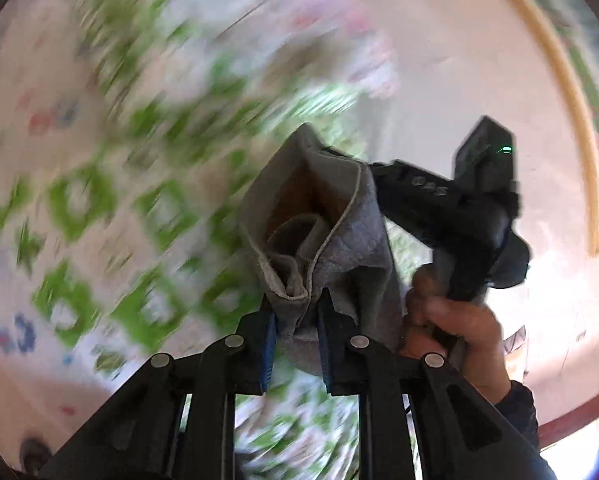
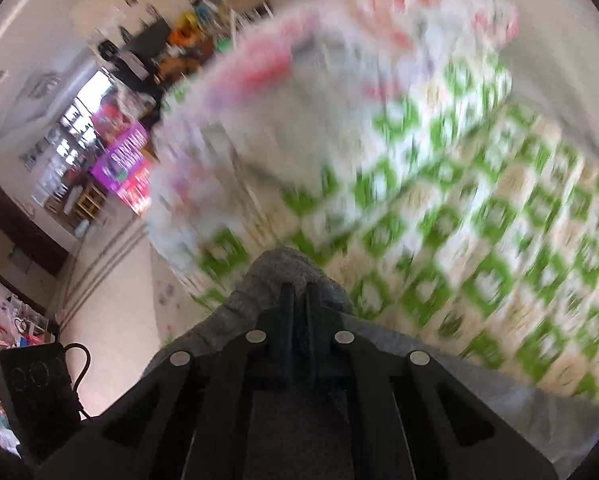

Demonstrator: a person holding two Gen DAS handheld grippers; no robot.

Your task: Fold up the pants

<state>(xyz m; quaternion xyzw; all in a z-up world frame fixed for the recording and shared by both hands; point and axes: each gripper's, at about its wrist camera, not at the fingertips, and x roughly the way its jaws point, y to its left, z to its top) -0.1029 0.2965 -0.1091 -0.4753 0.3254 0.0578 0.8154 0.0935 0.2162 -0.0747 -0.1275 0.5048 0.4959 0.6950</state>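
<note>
The grey pants (image 1: pixel 331 240) hang bunched in the air above a bed. My left gripper (image 1: pixel 295 312) is shut on a fold of the grey cloth, which sticks up between its fingers. In the left wrist view the right gripper's body (image 1: pixel 451 200) and the hand holding it show just right of the cloth. My right gripper (image 2: pixel 297 292) is shut on the grey pants (image 2: pixel 259 292), which drape over and around its fingers. Both views are blurred by motion.
A bedspread with green and white squares (image 2: pixel 459 240) lies below both grippers. A folded blanket with pink and red pattern (image 2: pixel 339 60) sits at the bed's far end. Shelves with colourful clutter (image 2: pixel 119 152) stand left. A black box with cable (image 2: pixel 35 384) is at lower left.
</note>
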